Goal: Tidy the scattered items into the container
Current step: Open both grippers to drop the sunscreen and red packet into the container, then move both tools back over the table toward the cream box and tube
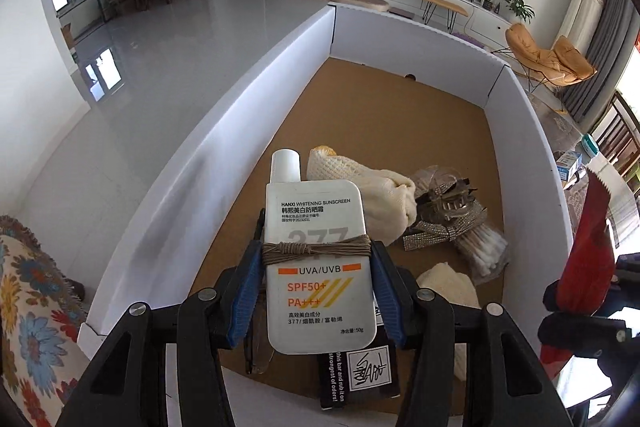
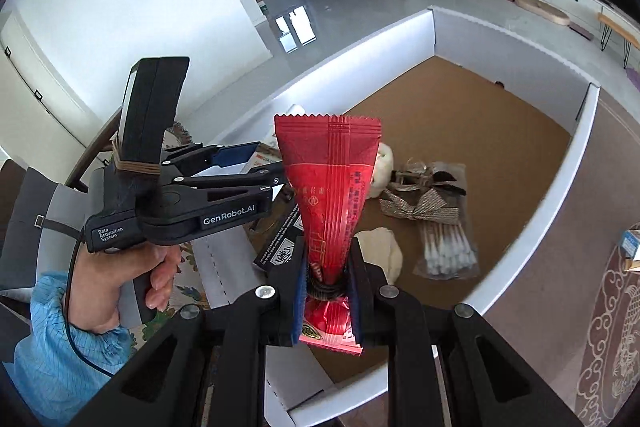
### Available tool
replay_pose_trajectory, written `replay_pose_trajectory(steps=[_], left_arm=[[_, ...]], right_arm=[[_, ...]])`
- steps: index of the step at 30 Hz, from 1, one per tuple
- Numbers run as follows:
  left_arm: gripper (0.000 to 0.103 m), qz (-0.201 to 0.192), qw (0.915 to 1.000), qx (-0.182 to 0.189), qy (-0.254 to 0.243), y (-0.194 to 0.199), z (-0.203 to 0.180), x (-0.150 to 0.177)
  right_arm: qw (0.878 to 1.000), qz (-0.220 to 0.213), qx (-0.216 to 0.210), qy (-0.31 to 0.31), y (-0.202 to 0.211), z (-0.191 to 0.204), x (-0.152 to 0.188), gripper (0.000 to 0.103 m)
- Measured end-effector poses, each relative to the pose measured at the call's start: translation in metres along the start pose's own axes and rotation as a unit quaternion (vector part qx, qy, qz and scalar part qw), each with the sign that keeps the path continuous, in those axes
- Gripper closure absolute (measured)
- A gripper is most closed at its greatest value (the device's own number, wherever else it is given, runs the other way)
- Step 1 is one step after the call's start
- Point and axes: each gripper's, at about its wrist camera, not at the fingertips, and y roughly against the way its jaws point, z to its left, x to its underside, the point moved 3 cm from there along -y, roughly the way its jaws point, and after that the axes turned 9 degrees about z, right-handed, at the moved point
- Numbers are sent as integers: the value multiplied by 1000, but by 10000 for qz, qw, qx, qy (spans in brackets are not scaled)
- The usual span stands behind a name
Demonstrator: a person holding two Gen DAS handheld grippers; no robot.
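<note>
1. My left gripper [image 1: 318, 267] is clamped on a white sunscreen bottle [image 1: 318, 259], blue pads pressing its two sides; the bottle stands upright at lower centre of the left wrist view, cap up, with a brown cord wound round its middle.
2. My right gripper [image 2: 328, 291] is closed tight on a red snack packet [image 2: 330, 183], pinching it near its lower end; the packet fans upward through the centre of the right wrist view, serrated edge on top.
3. Both held items hang above the container [image 1: 224, 163], a white-walled box with a brown cardboard floor that fills the middle of both views.
4. Inside it, right of centre in the left view, I see a cream knitted cloth [image 1: 384, 195], a rhinestone hair clip [image 1: 444, 211] and a bag of cotton swabs [image 1: 486, 251], bunched close together.
5. A black box with white print [image 1: 360, 371] lies at the bottom of the left view, just under the bottle.
6. In the right view, the left gripper appears at middle left, held in a hand [image 2: 120, 279] with a light blue sleeve [image 2: 60, 347].
</note>
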Motion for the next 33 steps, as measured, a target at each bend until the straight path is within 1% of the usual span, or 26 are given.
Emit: replay_pose_trajectory(steps=[4, 5, 7, 8, 9, 10, 12, 14, 16, 17, 18, 20, 21, 22, 23, 24, 26, 29, 31, 33], left_arm=[[51, 193, 9998, -95, -33, -15, 1, 5], [50, 266, 9995, -137, -44, -18, 0, 6], [49, 336, 9991, -255, -45, -21, 4, 8], [47, 325, 9990, -310, -35, -20, 4, 8], [42, 282, 9990, -339, -9, -20, 6, 9], [33, 213, 9991, -368, 28, -17, 6, 9], [24, 17, 9988, -480, 89, -8, 7, 7], [24, -205, 9982, -545, 119, 5, 3, 7], [24, -429, 9979, -478, 106, 21, -4, 9], [24, -550, 9976, -415, 61, 29, -13, 9], [23, -677, 9971, -344, -21, 38, -23, 11], [23, -926, 9952, -177, -267, 57, -51, 16], [22, -1030, 9938, -63, -420, 66, -67, 20], [18, -1118, 9920, 58, -585, 74, -84, 24], [17, -1184, 9899, 178, -758, 80, -103, 29], [17, -1232, 9875, 294, -940, 86, -122, 34], [16, -1269, 9816, 520, -1326, 94, -164, 45], [15, -1247, 9705, 811, -1896, 96, -227, 66], [6, -1143, 9638, 931, -2223, 85, -266, 80], [6, -977, 9602, 880, -2464, 61, -299, 95]], right_arm=[[9993, 361, -93, -8, -38, 4, 1, 84], [9990, 434, -70, -12, -45, 3, 3, 81], [9989, 464, -52, -42, -50, 2, 3, 57], [9991, 412, -64, -71, -49, 0, 3, 31], [9993, 316, -160, -81, -46, -1, 2, 27], [9996, 222, -164, -110, -41, -2, 2, 27], [9998, -53, -115, -150, -26, -4, 5, 27], [9986, -511, -1, -136, -1, -12, 13, 26], [9944, -995, 336, -135, 25, -26, 29, 17], [9907, -1230, 561, -173, 37, -37, 41, 10], [9861, -1427, 814, -236, 49, -53, 55, 4], [9757, -1649, 1370, -454, 65, -88, 86, 1], [9706, -1647, 1653, -596, 67, -111, 97, 1], [9658, -1562, 1919, -771, 68, -133, 114, 1], [9611, -1425, 2154, -981, 67, -159, 125, 1], [9560, -1307, 2334, -1208, 69, -180, 145, 1], [9453, -1149, 2574, -1644, 75, -220, 183, 1], [9267, -1012, 2895, -2171, 89, -264, 237, 1], [9171, -978, 3005, -2430, 97, -284, 262, 1], [9105, -973, 3068, -2596, 107, -293, 286, 1]])
